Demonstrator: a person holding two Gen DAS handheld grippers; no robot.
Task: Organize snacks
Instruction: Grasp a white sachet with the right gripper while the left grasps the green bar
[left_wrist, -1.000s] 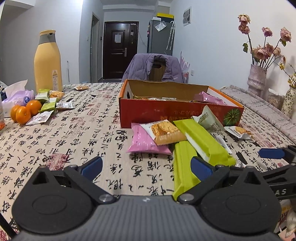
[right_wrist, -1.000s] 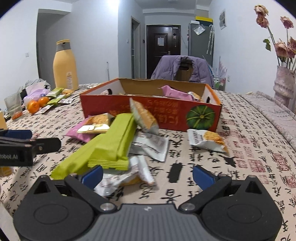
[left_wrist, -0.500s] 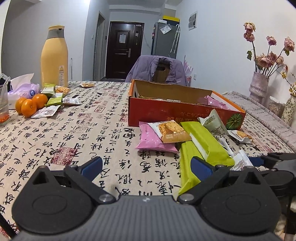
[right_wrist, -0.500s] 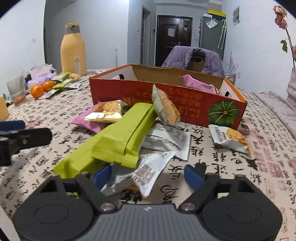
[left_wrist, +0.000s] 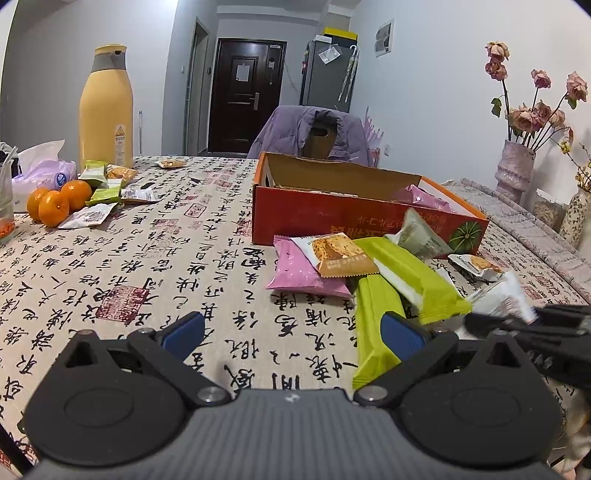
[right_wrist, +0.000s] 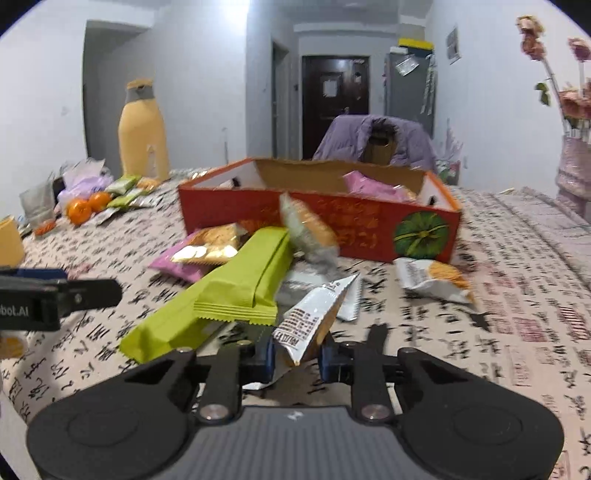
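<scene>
White foil packet (right_wrist: 312, 319) was pinched between my right gripper's (right_wrist: 295, 360) jaws, which had just closed on its near corner, at the pile's front edge before the orange box (right_wrist: 369, 236). Left gripper (left_wrist: 291, 332) hung wide open, empty. Risk: a corner-only hold on slick foil could slip or snag the green bar (right_wrist: 243, 284). Long axis ran up and away, tip toward the box.

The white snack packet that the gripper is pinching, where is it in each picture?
Left wrist view: the white snack packet is low at the right edge, poking up from the right gripper.
Right wrist view: it stands in the bottom middle, pinched between the blue pads, just right of the green wrappers.
Shared landmark: the red box with the pumpkin picture sits behind the snack pile in both.
</scene>
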